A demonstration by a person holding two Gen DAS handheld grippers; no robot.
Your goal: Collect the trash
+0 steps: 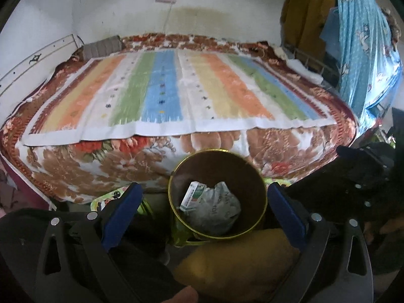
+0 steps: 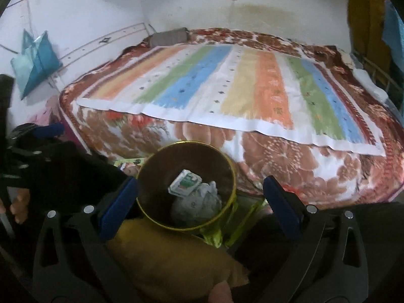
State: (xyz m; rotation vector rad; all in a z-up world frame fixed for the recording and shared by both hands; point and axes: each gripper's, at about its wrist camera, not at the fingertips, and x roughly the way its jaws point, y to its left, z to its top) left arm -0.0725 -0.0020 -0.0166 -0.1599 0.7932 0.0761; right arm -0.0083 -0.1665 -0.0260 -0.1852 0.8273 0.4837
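A round brown bin with a yellow-green rim [image 1: 255, 176] stands on the floor at the foot of the bed; it also shows in the right wrist view [image 2: 156, 169]. Inside lie a small green-and-white carton [image 1: 192, 195] [image 2: 185, 180] and crumpled grey-white paper [image 1: 217, 208] [image 2: 197, 204]. My left gripper [image 1: 204, 209] is open and empty, its blue pads either side of the bin, above it. My right gripper [image 2: 200, 202] is open and empty too, also above the bin. The right gripper's black body shows at the right of the left wrist view [image 1: 358, 176].
A bed with a floral blanket [image 1: 75, 161] and a striped sheet [image 1: 164, 88] fills the space behind the bin. A yellow cushion-like lump [image 1: 234, 260] [image 2: 171, 257] lies just in front of the bin. Blue cloth [image 1: 366, 50] hangs at the right. Green printed wrapping [image 2: 240, 224] lies beside the bin.
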